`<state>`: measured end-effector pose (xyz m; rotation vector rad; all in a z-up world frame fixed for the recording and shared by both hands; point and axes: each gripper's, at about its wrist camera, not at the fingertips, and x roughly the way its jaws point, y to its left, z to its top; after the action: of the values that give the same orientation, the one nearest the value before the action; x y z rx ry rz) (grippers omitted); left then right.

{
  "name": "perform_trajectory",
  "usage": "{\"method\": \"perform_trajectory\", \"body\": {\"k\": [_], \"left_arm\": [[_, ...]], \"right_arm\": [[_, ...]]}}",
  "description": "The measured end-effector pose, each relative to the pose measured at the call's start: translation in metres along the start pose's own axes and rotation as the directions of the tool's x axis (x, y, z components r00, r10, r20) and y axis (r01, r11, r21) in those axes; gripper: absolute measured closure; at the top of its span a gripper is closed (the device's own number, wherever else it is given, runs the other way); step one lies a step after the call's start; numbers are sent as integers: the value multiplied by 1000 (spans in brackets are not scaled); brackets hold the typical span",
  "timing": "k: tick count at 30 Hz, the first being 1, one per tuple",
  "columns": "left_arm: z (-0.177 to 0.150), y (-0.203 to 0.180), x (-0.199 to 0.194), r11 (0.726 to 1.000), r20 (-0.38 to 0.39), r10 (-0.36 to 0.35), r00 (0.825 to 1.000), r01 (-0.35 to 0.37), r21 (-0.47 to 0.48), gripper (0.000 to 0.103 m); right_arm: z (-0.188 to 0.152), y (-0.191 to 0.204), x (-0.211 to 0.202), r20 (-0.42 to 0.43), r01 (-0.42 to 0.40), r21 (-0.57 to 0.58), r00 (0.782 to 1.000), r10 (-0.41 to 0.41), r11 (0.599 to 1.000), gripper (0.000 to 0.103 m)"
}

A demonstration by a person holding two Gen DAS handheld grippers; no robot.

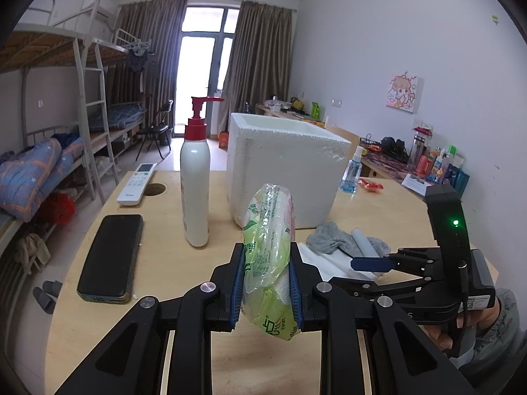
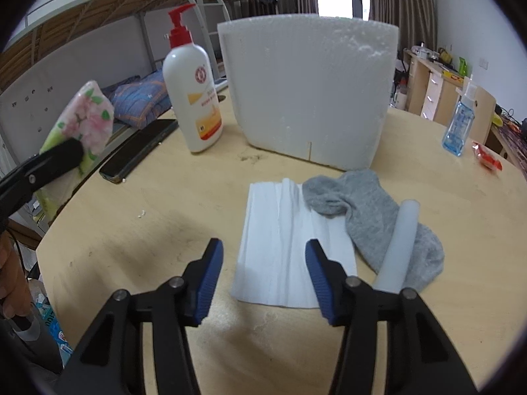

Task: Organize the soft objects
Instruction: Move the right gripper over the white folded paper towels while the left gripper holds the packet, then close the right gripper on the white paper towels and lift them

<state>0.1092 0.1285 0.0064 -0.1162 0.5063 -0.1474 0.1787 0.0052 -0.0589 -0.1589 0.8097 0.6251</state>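
Note:
My left gripper (image 1: 266, 283) is shut on a green flowered tissue pack (image 1: 268, 253) and holds it above the table, in front of the white foam box (image 1: 286, 168). The pack also shows at the left of the right wrist view (image 2: 82, 125). My right gripper (image 2: 263, 276) is open and empty, just above a flat white tissue sheet (image 2: 283, 247). A grey sock (image 2: 369, 217) lies to the right of the sheet with a white tube (image 2: 400, 247) across it. The foam box (image 2: 309, 89) stands behind them.
A white pump bottle with a red cap (image 1: 195, 184) stands left of the box. A black phone (image 1: 112, 256) and a white remote (image 1: 136, 184) lie at the left. A blue spray bottle (image 2: 459, 121) and a red wrapper (image 2: 487, 159) are at the right.

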Motion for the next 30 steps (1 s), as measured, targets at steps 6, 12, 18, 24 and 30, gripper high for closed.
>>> {"method": "perform_trajectory", "body": {"k": [6,12,18,24,30], "left_arm": [[0,3,5,1000,-8,-13,1000,13,-2,78],[-1,9,9,1000,-16,-20,1000,20,-6,78],[-1,11,12,1000,-21,-26,999,26,-9,78],[-2,10,14,999,-28,-34,999,34,-13,78],[-1,11,12,999,-22,-37,999,36,-11,78]], "right_arm": [[1,-4,15,-39,7,9,999,-7,1000,47],[0,-6,23,-68,5,12,998,-5,1000,58],[-1,-7,30,-98,37,8,995,-36,999,60],[-1,-7,30,-103,70,0,992,-70,998,72],[-2,-12,29,-106,78,14,991,-77,997,94]]}}
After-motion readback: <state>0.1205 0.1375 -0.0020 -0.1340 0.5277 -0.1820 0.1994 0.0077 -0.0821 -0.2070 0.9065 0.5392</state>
